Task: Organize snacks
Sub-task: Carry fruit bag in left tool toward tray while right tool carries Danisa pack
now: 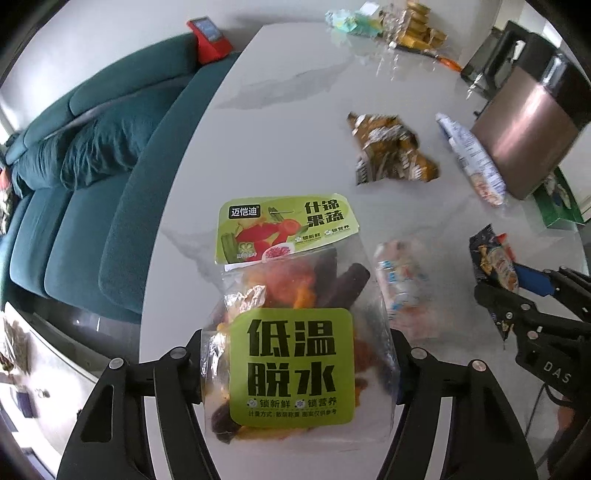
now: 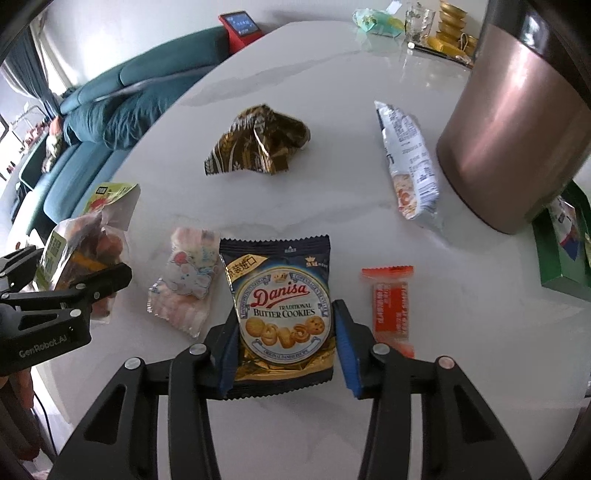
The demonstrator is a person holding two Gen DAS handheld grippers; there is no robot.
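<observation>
A: State the position of the cookie packet [image 2: 282, 314].

B: It stands between the fingers of the right gripper [image 2: 284, 350], above the white table [image 2: 332, 206]. The left blue pad presses its edge. The right pad sits at the other edge; contact there cannot be confirmed.

A: And the dried fruit bag [image 1: 295, 325]?

B: Clamped in the left gripper [image 1: 297, 369]. Both fingers press into the clear plastic sides, green label facing the camera. In the right wrist view this bag appears left of the cookie packet.

A: List the items around the cookie packet.

B: Just left of it lies a pink packet with an elephant print [image 2: 184, 280]. Just right of it lies an orange wafer bar [image 2: 391, 306]. Beyond it, toward the far side of the table, rests a crumpled brown and gold wrapper [image 2: 258, 140]. Far right of that lies a white packet [image 2: 410, 162], beside a copper-coloured bin [image 2: 509, 125].

A: Anything further out?

B: A green box [image 2: 561, 251] sits right of the bin. A teal sofa [image 2: 110, 110] runs along the table's left side, with a red device [image 2: 240, 24] at its far end.
</observation>
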